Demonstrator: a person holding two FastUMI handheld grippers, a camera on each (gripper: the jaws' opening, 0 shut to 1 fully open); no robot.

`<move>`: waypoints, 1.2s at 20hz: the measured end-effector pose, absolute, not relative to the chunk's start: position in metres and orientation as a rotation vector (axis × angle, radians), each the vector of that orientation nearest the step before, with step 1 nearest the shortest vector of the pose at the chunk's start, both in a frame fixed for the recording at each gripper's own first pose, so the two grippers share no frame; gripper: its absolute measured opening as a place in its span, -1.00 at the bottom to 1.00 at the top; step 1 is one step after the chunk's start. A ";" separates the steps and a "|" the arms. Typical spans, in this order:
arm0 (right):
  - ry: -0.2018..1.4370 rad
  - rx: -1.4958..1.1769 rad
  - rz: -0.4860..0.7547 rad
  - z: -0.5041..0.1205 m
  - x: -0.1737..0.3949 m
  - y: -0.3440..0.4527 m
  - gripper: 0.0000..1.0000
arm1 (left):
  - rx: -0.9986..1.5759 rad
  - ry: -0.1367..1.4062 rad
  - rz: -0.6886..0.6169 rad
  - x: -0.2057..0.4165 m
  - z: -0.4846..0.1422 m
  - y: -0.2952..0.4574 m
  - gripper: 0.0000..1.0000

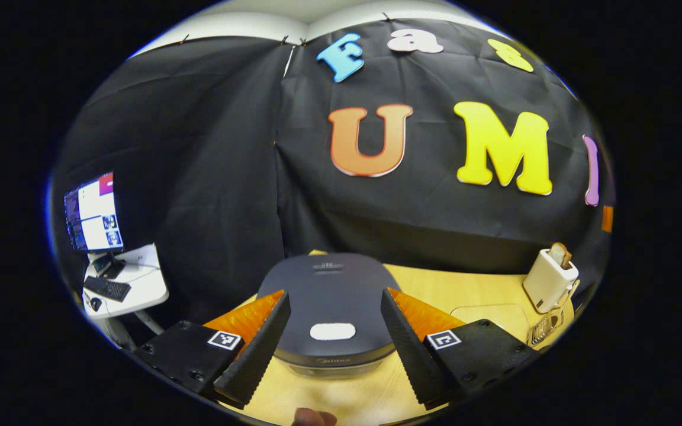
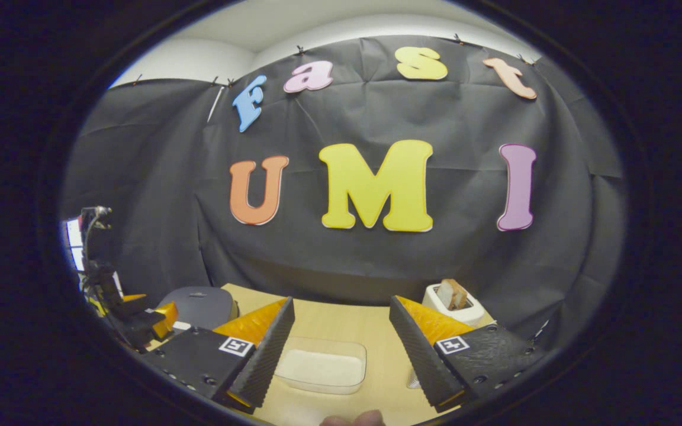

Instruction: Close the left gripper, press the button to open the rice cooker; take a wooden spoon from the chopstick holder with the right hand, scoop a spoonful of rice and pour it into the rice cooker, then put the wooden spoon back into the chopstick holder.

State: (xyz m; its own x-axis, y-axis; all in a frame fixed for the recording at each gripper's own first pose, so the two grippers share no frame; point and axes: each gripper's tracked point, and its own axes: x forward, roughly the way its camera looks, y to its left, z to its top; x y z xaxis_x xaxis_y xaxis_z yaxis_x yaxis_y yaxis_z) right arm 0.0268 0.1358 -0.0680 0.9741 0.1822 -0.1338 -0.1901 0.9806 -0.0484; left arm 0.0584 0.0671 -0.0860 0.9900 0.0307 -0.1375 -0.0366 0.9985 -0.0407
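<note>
One rice cooker (image 1: pixel 332 307) — lid apparently shut.

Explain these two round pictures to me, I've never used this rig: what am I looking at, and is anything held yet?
A person holds a two-finger gripper in each hand; a camera rides on each, looking along its fingers. In the left gripper view, the left gripper is open and hangs in front of the closed rice cooker, its pale button between the fingers. In the right gripper view, the right gripper is open in front of a shallow tray of rice; the left gripper shows far left by the cooker. On the wooden table a white holder stands back right. Nothing is held.
</note>
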 end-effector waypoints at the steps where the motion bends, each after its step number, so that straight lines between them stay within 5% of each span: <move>1: 0.118 -0.055 0.183 -0.064 0.027 0.135 0.92 | -0.046 0.102 0.022 0.055 -0.066 0.064 0.96; 10: -0.024 0.015 0.120 -0.006 0.017 0.114 0.92 | -0.094 -0.110 -0.105 0.022 0.064 0.024 0.94; 24: -0.074 0.003 0.065 0.009 -0.004 0.096 0.91 | -0.046 -0.150 -0.262 -0.015 0.068 -0.025 0.94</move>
